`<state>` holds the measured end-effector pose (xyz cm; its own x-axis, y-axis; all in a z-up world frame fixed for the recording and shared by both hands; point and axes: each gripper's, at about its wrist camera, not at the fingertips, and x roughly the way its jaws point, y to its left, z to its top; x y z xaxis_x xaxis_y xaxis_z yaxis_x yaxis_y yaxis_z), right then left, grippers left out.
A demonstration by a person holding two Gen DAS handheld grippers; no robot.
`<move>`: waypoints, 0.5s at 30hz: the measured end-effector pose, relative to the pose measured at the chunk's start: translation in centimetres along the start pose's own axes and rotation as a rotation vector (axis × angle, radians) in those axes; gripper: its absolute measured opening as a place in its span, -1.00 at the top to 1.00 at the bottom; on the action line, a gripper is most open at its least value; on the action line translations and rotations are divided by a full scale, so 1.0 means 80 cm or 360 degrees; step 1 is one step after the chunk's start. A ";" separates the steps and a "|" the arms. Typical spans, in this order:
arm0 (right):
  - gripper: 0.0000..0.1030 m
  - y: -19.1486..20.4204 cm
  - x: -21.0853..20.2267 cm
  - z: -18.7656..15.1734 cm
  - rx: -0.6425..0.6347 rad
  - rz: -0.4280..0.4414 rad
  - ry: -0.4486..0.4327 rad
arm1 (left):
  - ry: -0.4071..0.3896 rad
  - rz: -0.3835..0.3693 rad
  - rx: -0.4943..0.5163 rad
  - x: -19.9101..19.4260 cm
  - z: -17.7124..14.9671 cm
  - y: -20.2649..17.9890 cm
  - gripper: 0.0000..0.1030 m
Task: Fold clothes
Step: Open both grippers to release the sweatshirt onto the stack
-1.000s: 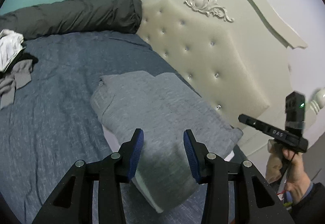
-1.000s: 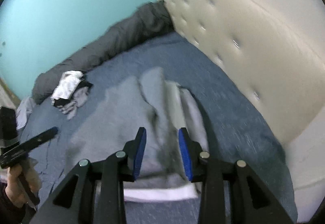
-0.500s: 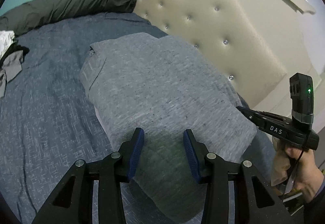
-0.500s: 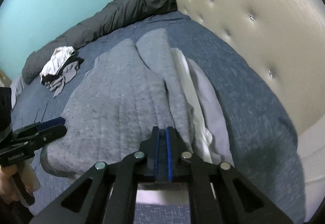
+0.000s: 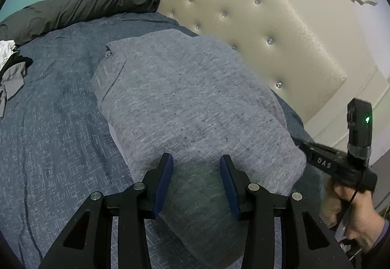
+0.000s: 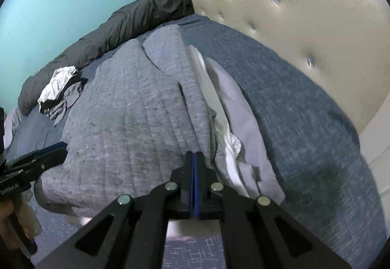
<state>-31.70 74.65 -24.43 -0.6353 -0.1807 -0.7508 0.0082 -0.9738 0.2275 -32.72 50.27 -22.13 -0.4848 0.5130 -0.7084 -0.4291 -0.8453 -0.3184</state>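
A grey knit garment (image 5: 190, 98) lies folded on top of a small stack on the blue bedspread (image 5: 48, 147). My left gripper (image 5: 196, 159) hovers over its near end, open, its blue pads (image 5: 163, 183) apart with only the cloth's surface beneath them. My right gripper (image 6: 194, 154) is shut, pads pressed flat together, its tip at the garment's (image 6: 126, 118) near right fold; no cloth shows between the pads. From the left wrist, the right gripper (image 5: 316, 159) shows at the garment's right edge, a hand (image 5: 353, 215) holding it. White and pale grey clothes (image 6: 231, 137) stick out from under the garment.
A cream tufted headboard (image 5: 243, 25) runs along the right side of the bed. A dark rolled duvet (image 5: 85, 1) lies along the teal wall at the back. A loose heap of white, black and grey clothes (image 6: 58, 91) sits on the bedspread at the far left.
Both grippers have come down closer to the grey garment. The right gripper's jaws went from apart to fully shut. The left gripper's jaws kept the same gap.
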 end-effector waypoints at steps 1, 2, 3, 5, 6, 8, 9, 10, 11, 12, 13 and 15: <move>1.00 0.000 0.000 -0.001 0.0012 -0.0003 0.0001 | -0.0009 -0.0001 -0.0010 -0.005 0.002 -0.001 0.14; 1.00 0.001 -0.001 -0.001 0.0009 -0.0012 0.0006 | -0.0025 -0.0001 -0.0014 -0.010 0.003 -0.002 0.14; 1.00 0.002 -0.003 0.001 0.0002 -0.0018 0.0013 | -0.0041 0.0003 -0.0014 -0.015 0.005 -0.001 0.14; 1.00 0.003 -0.005 0.005 -0.0013 -0.0025 0.0032 | -0.0053 0.0008 -0.0033 -0.021 0.008 0.004 0.14; 1.00 0.002 -0.006 0.005 -0.0011 -0.0029 0.0039 | -0.0056 0.0009 -0.0043 -0.023 0.009 0.005 0.14; 1.00 0.002 -0.011 0.007 0.0015 -0.0024 0.0030 | -0.0044 0.0022 -0.0041 -0.021 0.007 0.007 0.14; 1.00 0.002 -0.014 0.008 0.0032 -0.0018 0.0022 | -0.0039 0.0029 -0.0040 -0.021 0.006 0.007 0.14; 1.00 0.002 -0.019 0.008 0.0047 -0.0014 0.0001 | -0.0033 0.0035 -0.0039 -0.020 0.006 0.008 0.14; 1.00 0.004 -0.028 0.010 0.0054 -0.0016 -0.0038 | -0.0029 0.0039 -0.0040 -0.019 0.005 0.009 0.14; 1.00 0.009 -0.036 0.016 0.0045 -0.0015 -0.0075 | -0.0034 0.0032 -0.0051 -0.021 0.005 0.010 0.14; 1.00 0.014 -0.042 0.021 0.0028 -0.0008 -0.0105 | -0.0040 0.0026 -0.0056 -0.022 0.007 0.011 0.14; 1.00 0.024 -0.052 0.032 -0.0002 0.0006 -0.0156 | -0.0049 0.0018 -0.0051 -0.025 0.010 0.008 0.14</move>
<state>-30.99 73.85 -19.27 -0.7078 -0.1699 -0.6856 0.0118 -0.9734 0.2290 -32.61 48.82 -20.43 -0.5128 0.5071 -0.6927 -0.3989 -0.8553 -0.3308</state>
